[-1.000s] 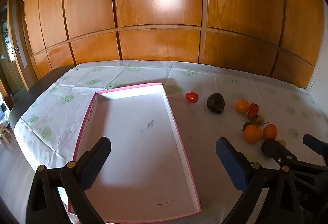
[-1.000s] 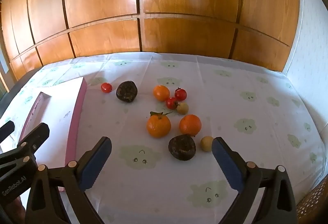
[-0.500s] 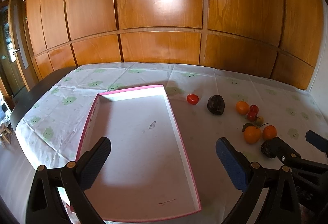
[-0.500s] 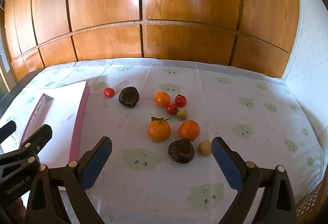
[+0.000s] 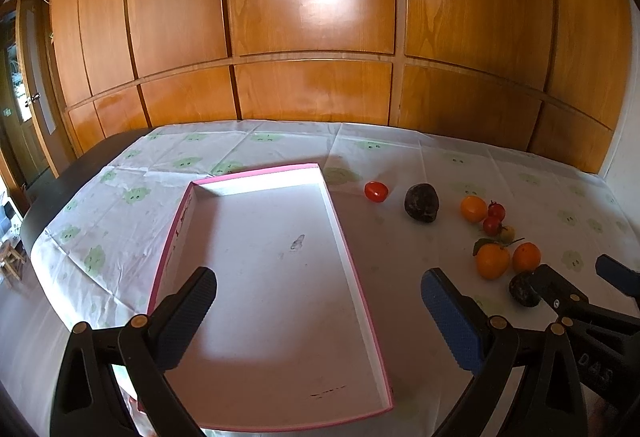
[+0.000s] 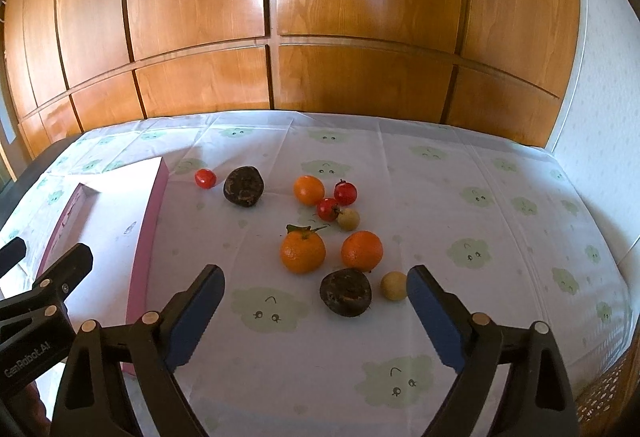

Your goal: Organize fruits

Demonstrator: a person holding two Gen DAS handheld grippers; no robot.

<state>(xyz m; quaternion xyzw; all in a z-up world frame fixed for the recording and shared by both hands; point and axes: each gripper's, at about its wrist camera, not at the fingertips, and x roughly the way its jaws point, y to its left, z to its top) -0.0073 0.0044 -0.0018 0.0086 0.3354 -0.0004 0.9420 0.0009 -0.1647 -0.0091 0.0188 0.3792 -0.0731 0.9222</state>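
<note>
A shallow white box with a pink rim (image 5: 362,293) lies on the table, empty, and its side shows in the right wrist view (image 6: 146,237). My left gripper (image 5: 318,303) is open above the box. Loose fruit lies to the right: a leafy orange (image 6: 303,252), another orange (image 6: 361,250), a third orange (image 6: 309,190), two dark fruits (image 6: 346,292) (image 6: 243,186), red tomatoes (image 6: 205,178) (image 6: 345,193), and small pale fruits (image 6: 394,286). My right gripper (image 6: 314,303) is open, just short of the nearest dark fruit.
The table wears a white cloth with green cloud faces (image 6: 472,253). A wooden panelled wall (image 6: 272,17) stands behind it. The table's left edge (image 5: 36,221) drops off to a dark surface. A woven basket edge (image 6: 612,397) shows at the lower right.
Both grippers have drawn back and risen slightly, so the box and fruit sit a little lower and farther in view. Both stay open. Nothing on the table moved.
</note>
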